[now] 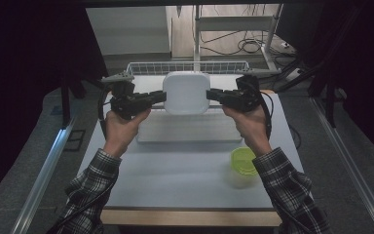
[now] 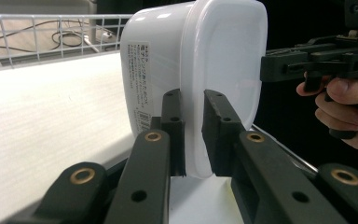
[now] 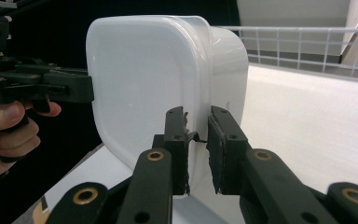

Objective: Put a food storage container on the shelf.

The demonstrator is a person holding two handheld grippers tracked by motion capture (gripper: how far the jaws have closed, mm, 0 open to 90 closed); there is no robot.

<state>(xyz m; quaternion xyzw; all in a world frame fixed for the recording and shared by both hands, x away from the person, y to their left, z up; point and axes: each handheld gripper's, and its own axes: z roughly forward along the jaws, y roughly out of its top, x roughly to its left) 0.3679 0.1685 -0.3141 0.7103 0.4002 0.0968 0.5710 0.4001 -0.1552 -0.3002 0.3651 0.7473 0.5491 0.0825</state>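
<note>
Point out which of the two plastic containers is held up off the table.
The white container, clamped at its rim between the left hand-held gripper and the right hand-held gripper. The yellow-green lidded container stands on the table, untouched.

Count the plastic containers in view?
2. White container, held in the air between left gripper and right gripper, each clamped on its rim. Green cup on the table, by the right sleeve. More may be hidden.
</note>
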